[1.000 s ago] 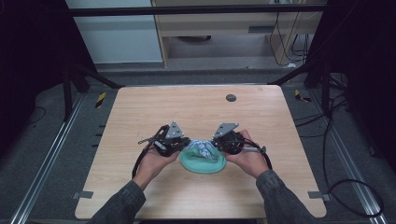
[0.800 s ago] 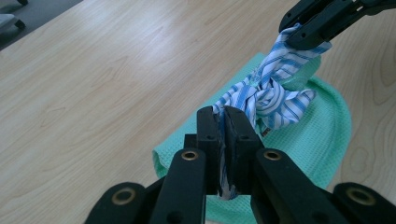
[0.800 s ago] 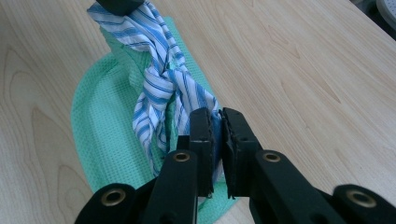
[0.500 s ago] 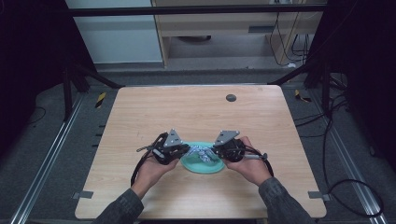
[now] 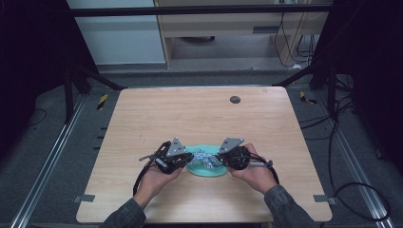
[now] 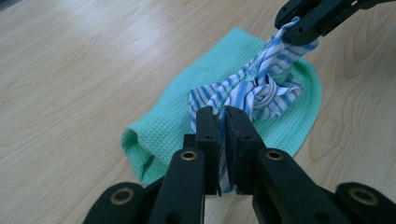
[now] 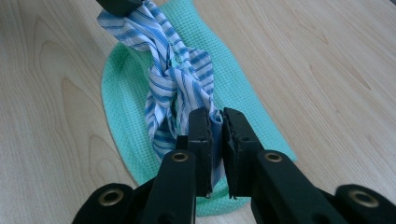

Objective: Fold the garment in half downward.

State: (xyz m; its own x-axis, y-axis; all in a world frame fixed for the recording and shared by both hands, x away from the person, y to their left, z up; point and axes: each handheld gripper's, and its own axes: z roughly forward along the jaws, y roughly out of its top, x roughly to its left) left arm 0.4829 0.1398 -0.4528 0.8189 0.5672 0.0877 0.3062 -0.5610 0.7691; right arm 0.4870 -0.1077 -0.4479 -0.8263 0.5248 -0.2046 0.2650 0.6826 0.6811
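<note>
Both grippers (image 5: 205, 160) nearer; striped cloth (image 6: 254, 91) on green towel (image 6: 163, 126)

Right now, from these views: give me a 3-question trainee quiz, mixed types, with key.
1. True or false: the striped cloth is twisted into a knot.
2. What lies under the striped cloth: A) a green waffle-weave cloth, B) a metal tray, C) a white plate?
3. Fill in: the left gripper and the right gripper each pinch one ____ of the striped cloth.

Key
1. True.
2. A; it lies on the wooden table.
3. End.
</note>
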